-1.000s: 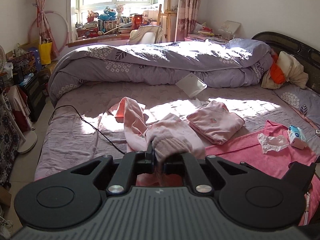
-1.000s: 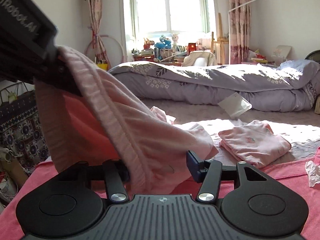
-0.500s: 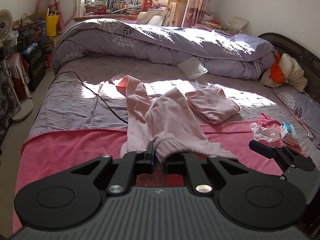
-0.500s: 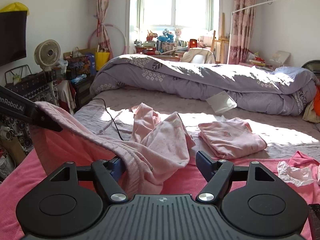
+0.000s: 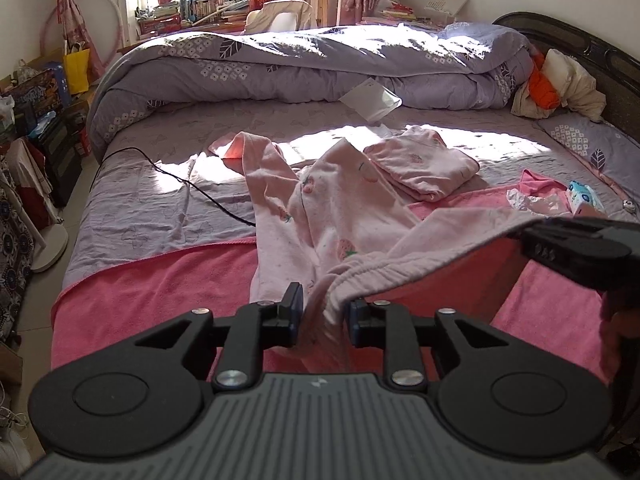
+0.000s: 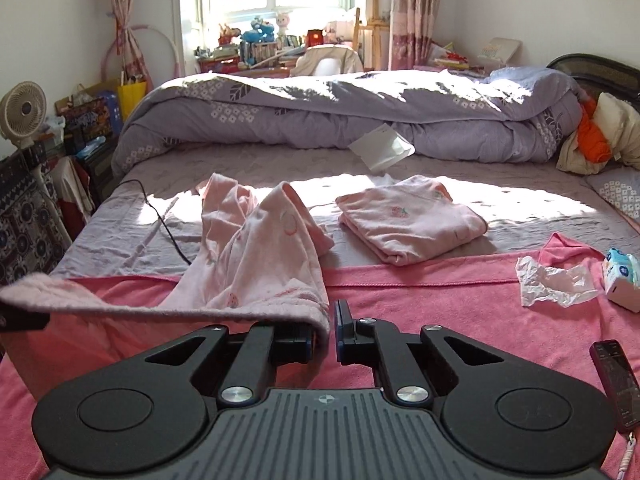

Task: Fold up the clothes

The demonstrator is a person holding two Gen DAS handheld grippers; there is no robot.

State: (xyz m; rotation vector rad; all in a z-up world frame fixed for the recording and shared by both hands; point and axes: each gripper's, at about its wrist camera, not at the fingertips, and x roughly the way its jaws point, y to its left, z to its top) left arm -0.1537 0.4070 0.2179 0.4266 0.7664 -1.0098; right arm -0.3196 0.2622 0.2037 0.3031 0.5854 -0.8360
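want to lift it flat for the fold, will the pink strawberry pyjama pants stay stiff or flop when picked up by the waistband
Probably floppy: the pyjama pants sag between the left gripper and right gripper, legs trailing crumpled on the bed. Likely light, since thin cloth hangs from small pinches. The ribbed waistband may slip from the left's parted jaws.

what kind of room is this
Most likely a lived-in home bedroom, possibly a child's: a wide bed with a rolled lilac duvet, a dark headboard on the right, and stuffed toys crowding the sunny windowsill.
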